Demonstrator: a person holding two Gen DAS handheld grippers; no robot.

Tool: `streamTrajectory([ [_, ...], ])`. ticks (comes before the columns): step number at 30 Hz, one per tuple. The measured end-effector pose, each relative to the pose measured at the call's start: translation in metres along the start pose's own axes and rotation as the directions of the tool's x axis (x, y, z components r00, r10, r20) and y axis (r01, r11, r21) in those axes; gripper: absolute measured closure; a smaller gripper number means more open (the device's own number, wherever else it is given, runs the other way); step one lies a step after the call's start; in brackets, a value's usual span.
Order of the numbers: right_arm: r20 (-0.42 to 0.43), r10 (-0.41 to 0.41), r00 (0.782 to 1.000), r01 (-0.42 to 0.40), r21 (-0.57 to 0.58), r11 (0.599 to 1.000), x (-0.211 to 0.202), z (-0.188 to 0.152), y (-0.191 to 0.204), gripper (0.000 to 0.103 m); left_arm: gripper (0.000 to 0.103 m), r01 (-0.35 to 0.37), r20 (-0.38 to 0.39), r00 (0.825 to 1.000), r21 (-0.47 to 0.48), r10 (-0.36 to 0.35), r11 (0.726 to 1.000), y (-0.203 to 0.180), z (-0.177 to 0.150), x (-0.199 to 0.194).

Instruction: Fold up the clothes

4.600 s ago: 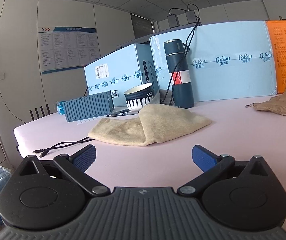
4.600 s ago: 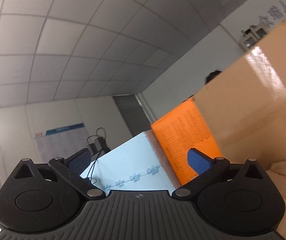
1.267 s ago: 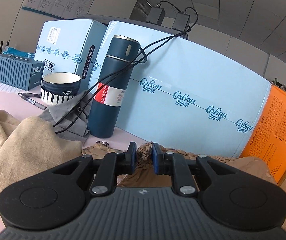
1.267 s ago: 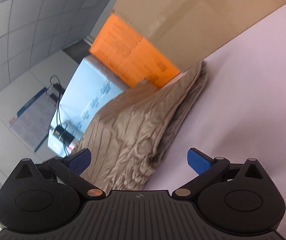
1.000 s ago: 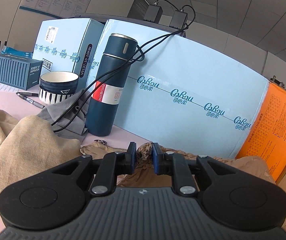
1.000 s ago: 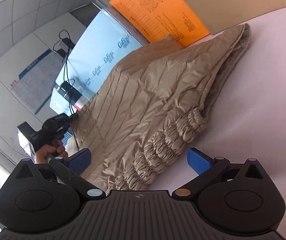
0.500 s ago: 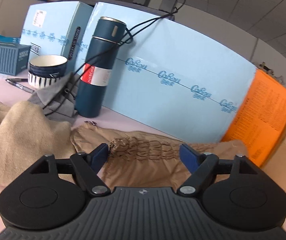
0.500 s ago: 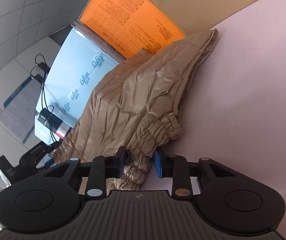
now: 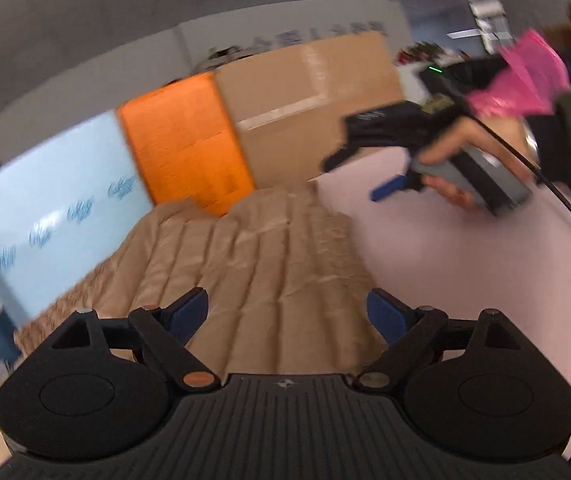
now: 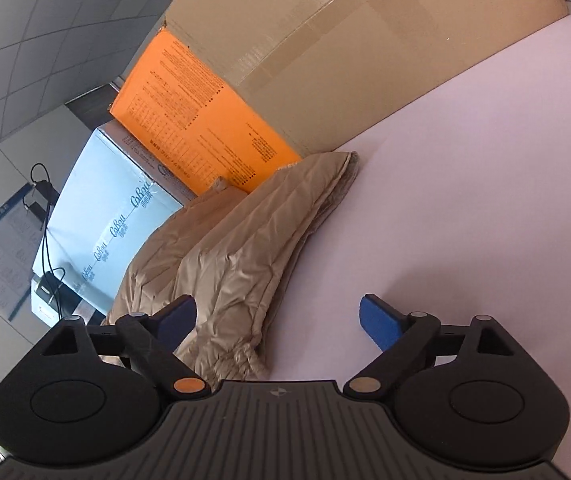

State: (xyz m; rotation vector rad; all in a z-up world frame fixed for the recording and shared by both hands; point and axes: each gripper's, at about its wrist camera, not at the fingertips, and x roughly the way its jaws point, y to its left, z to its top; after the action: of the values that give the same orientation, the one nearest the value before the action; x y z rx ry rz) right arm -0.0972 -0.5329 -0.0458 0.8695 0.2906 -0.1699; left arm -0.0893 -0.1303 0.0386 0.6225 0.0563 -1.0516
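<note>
pink tabletop (image 10: 465, 200) lies bare right of the tan garment (image 10: 245, 248); both tools (left (image 9: 287, 314), right (image 10: 277, 320)) opening, seemingly gripping nothing.

Quick count from where I'm sitting: one tan pleated garment (image 10: 241, 248), three boxes behind it, so one light blue box (image 10: 113, 200), one orange box (image 10: 193, 112), one cardboard box (image 10: 345, 52), and one pink table (image 10: 465, 200).
</note>
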Motion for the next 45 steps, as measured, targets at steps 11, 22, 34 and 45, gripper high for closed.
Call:
streamTrajectory([
  [11, -0.018, 0.005, 1.0, -0.007, -0.105, 0.994, 0.075, 0.044, -0.003, 0.0, 0.0, -0.074, -0.176, 0.982, -0.01, 0.071, 0.997, -0.021, 0.005, 0.037],
  [22, 0.045, -0.015, 0.999, 0.019, -0.092, 0.996, 0.126, 0.094, -0.03, 0.0, 0.0, -0.046, -0.184, 0.982, -0.082, 0.03, 0.996, -0.01, -0.002, 0.039],
  [34, 0.03, 0.018, 0.999, -0.019, 0.025, 0.999, 0.106, 0.086, -0.047, 0.096, 0.088, -0.004, -0.121, 0.993, -0.016, 0.002, 1.0, -0.018, 0.003, 0.036],
  [45, 0.312, -0.098, 0.945, 0.092, 0.034, 0.995, -0.058, 0.114, -0.076, 0.097, 0.089, 0.454, 0.09, 0.891, -0.185, -0.445, 0.872, -0.058, 0.073, 0.023],
])
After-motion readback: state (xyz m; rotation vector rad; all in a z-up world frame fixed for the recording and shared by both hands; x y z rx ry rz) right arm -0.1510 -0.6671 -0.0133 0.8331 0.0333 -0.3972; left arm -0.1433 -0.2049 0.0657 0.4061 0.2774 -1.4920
